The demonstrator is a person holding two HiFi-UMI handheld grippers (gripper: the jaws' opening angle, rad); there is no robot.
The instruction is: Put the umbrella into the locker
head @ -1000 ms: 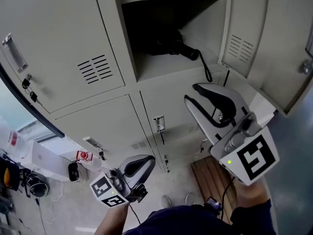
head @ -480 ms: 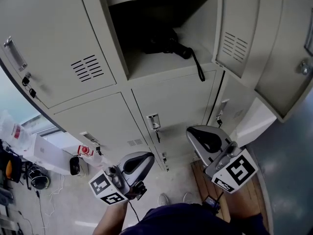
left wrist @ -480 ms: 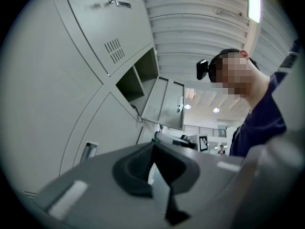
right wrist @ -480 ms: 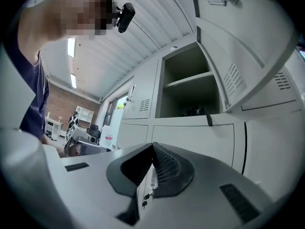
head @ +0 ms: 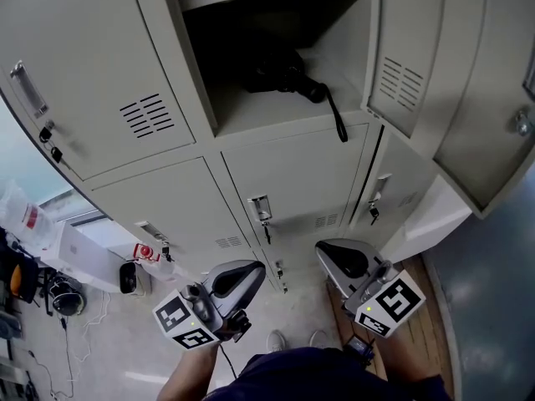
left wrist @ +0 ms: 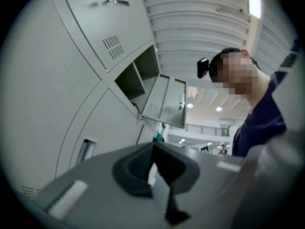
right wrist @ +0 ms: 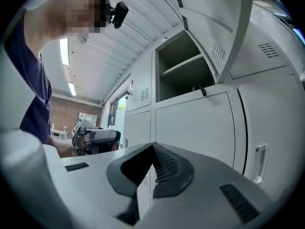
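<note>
The black folded umbrella (head: 280, 75) lies inside the open locker compartment (head: 251, 115), and its strap (head: 338, 124) hangs over the front lip. Both grippers are low, well below that compartment, and hold nothing. My left gripper (head: 241, 276) is shut, pointing at the closed lower doors. My right gripper (head: 338, 257) is shut too, near the lower right door. In the right gripper view the jaws (right wrist: 152, 148) meet, with the open compartment (right wrist: 183, 70) and strap (right wrist: 202, 90) high above. The left gripper view shows closed jaws (left wrist: 153, 148) and the compartment (left wrist: 137, 76) far up.
The compartment's door (head: 407, 73) stands swung open to the right. Closed locker doors with handles and keys (head: 262, 210) lie below. A wooden pallet (head: 358, 306) sits on the floor at right; bags and a white box (head: 84, 261) lie at left.
My right gripper has dropped from just under the open compartment to low beside the left one, and its jaws have closed. The left gripper has barely moved.
</note>
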